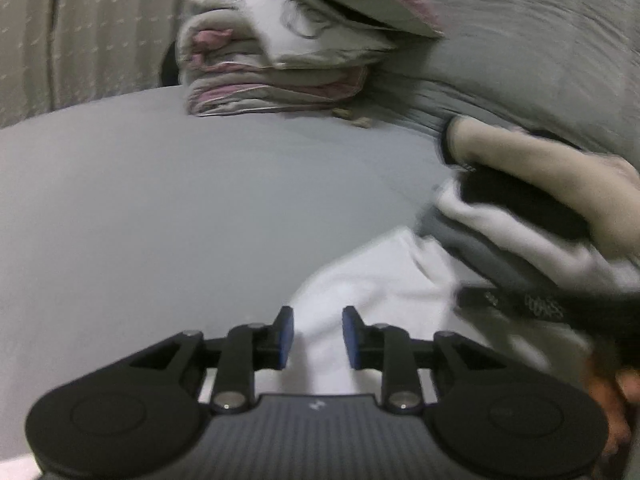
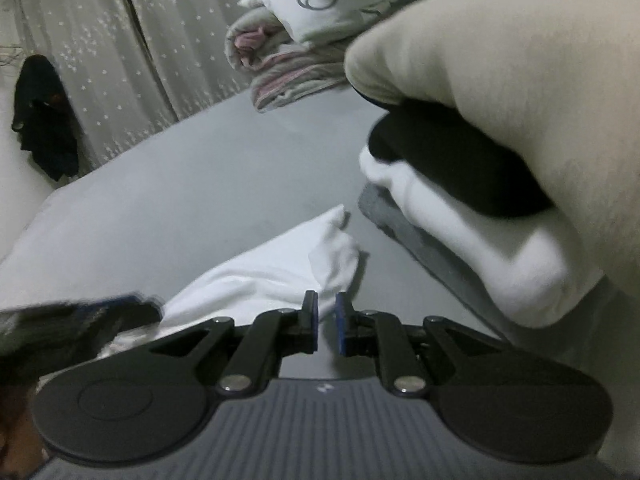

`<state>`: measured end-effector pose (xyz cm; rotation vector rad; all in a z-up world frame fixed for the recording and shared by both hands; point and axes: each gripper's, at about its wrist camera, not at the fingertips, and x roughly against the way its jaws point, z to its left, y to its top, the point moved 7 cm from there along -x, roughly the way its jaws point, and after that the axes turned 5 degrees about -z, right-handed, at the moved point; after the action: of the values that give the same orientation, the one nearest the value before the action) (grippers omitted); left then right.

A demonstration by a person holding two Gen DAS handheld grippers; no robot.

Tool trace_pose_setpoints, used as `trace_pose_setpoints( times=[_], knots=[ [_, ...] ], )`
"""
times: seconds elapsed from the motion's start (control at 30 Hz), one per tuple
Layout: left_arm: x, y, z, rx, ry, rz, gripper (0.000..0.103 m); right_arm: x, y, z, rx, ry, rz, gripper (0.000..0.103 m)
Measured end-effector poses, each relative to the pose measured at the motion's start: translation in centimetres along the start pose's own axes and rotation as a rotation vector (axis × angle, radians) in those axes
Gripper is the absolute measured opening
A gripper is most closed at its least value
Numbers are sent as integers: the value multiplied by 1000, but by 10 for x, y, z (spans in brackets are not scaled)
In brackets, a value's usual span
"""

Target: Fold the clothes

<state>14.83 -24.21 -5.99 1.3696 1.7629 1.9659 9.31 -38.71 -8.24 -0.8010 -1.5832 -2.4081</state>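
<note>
A white garment (image 1: 372,280) lies crumpled on the grey bed sheet (image 1: 180,208), just ahead of and under my left gripper (image 1: 318,334), whose blue-padded jaws stand apart with nothing between them. In the right wrist view the same white garment (image 2: 272,268) lies ahead-left of my right gripper (image 2: 327,322), whose jaws are a narrow gap apart and hold nothing. A stack of folded clothes, beige (image 2: 520,60) over black (image 2: 452,160) over white (image 2: 480,240), sits close on the right; the stack also shows in the left wrist view (image 1: 540,184). The right gripper shows blurred in the left wrist view (image 1: 520,300).
A pile of folded grey-and-pink bedding (image 1: 276,64) sits at the far side of the bed. A pale patterned curtain (image 2: 120,48) hangs behind, with a dark garment (image 2: 44,116) hanging at the left. A grey quilt (image 1: 540,60) lies at the back right.
</note>
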Motion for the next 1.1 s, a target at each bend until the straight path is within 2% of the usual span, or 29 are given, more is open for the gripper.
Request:
trace_pose_setpoints(
  times=[0.07,0.17,0.23,0.27,0.37,0.4,0.43,0.47,0.57,0.67,0.8,0.9,1.0,1.1],
  knots=[
    [11,-11,-11,-30,-56,9,32,0,-3,-1,-8,1,7,19],
    [16,-27,-23,-87,-90,37,33,2,-5,0,-29,26,-9,40],
    [13,-35,-27,-131,-63,47,33,3,-6,2,-37,34,-32,40],
    [11,-40,-29,-153,-47,51,32,1,-7,1,-28,25,-41,39],
    [8,-42,-34,-185,-15,29,31,-2,-10,0,-9,-1,-60,30],
    [6,-41,-35,-188,-9,28,29,-3,-9,0,-5,-5,-62,19],
    [5,-40,-36,-188,-4,29,21,-3,-9,0,-1,-8,-65,11],
    [4,-40,-36,-188,1,30,3,-3,-8,-1,-3,-9,-69,5],
    [3,-36,-37,-192,28,34,1,3,-2,-3,-12,-13,-102,5],
    [9,-32,-42,-174,0,28,1,11,8,-4,11,-48,-139,5],
    [18,-31,-50,-78,-91,58,1,14,7,-8,66,-126,-100,4],
    [16,-40,-56,-31,-142,111,1,10,-1,-8,131,-182,-51,4],
    [19,-45,-54,-15,-146,114,3,8,-7,-7,180,-215,-30,6],
    [31,-42,-45,23,-151,97,7,13,-4,-8,160,-200,-50,11]
  ],
)
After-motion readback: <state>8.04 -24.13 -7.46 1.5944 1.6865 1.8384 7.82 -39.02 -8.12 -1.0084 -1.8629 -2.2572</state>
